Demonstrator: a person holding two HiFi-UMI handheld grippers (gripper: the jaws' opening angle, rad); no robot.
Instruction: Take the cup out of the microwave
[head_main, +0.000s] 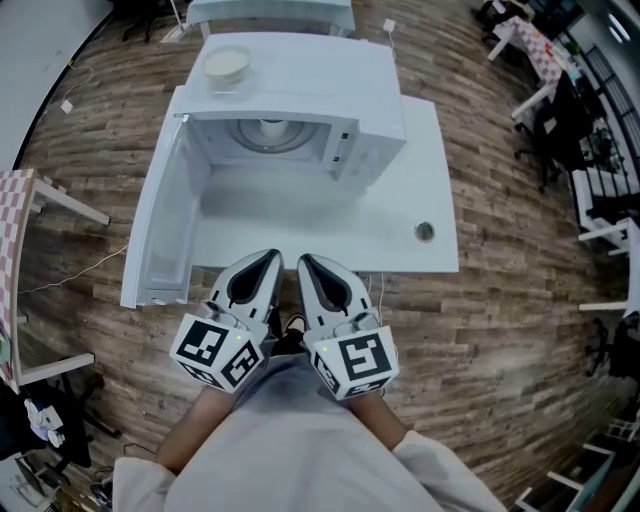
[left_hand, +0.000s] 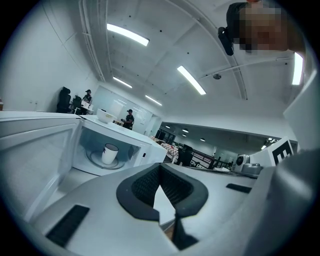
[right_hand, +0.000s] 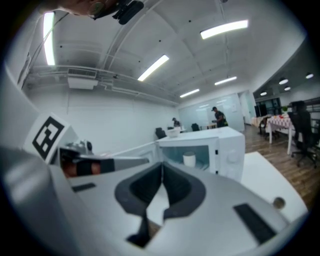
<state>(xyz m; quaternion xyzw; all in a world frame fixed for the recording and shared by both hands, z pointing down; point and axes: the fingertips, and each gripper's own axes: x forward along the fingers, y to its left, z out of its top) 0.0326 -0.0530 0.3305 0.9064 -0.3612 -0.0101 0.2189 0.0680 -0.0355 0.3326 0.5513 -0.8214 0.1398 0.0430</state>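
Head view: the left gripper (head_main: 268, 257) and right gripper (head_main: 307, 261) lay side by side at the table's (head_main: 440, 180) near edge; the cup (head_main: 272, 128) stood inside the open microwave (head_main: 370, 120); left gripper view: tips met on nothing, cup upright well ahead; right gripper view: tips likewise together, empty.

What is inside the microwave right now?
A white cup stands upright on the glass turntable; nothing else shows in the cavity. The cup's contents cannot be seen, and in the head view the microwave's roof covers most of it.
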